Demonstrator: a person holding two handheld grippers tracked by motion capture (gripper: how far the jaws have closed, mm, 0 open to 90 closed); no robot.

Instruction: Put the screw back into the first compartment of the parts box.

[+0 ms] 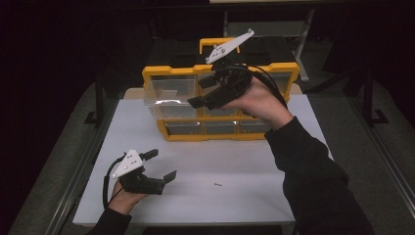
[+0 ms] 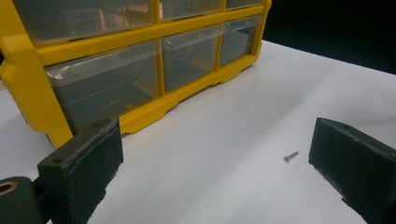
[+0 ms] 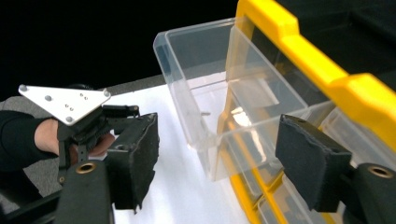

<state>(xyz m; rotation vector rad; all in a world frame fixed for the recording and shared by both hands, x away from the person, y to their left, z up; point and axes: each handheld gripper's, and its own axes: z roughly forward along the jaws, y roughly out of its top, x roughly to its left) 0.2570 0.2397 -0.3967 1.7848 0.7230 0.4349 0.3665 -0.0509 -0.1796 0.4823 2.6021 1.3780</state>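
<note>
A yellow organiser [image 1: 171, 72] with clear drawers stands at the back of the white table [image 1: 254, 196]. Its upper left drawer [image 1: 166, 93] is pulled out. My right gripper [image 1: 202, 91] hovers open just right of that drawer, nothing between its pads. In the right gripper view the drawer [image 3: 205, 79] sits beyond the right gripper [image 3: 224, 163], and a tiny thin piece [image 3: 204, 112] lies on its floor. My left gripper [image 1: 161, 165] rests open low at the front left. A small screw [image 1: 218, 184] lies on the table; in the left gripper view the screw [image 2: 290, 157] is close to the right-hand jaw of the left gripper [image 2: 219, 172].
The organiser's lower row of small drawers [image 2: 187, 56] is closed. A black carry handle area and a yellow grip [image 1: 215, 44] top the box. The left hand and its grey plate [image 3: 65, 102] appear beyond the drawer. Dark floor surrounds the table.
</note>
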